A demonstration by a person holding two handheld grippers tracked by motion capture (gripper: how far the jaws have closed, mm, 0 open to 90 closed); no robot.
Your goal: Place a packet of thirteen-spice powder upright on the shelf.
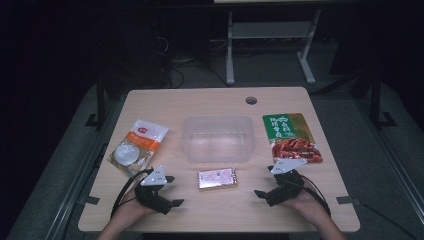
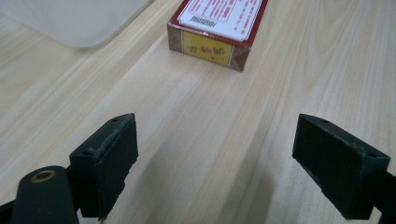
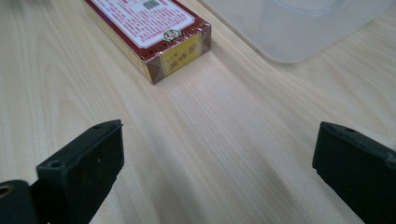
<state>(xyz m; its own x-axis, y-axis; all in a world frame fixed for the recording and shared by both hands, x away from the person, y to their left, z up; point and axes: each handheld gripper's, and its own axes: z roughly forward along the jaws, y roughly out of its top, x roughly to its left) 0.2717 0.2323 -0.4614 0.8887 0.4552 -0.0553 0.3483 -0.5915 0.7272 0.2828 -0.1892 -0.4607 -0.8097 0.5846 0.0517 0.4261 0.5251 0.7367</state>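
Lying flat at lower centre, the small box (image 1: 217,179) looks light and stiff, best pinched across its long sides, with both the left gripper (image 1: 170,190) and the right gripper (image 1: 265,181) gaping empty.

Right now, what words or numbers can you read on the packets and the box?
Box: white label packed with red print, and a line on its yellow end, all too small to read.
Green packet: big pale characters at the top, too blurred to read.
White packet: a small red logo and an orange band, nothing legible.
Tub: no writing.
Nothing can be quoted.
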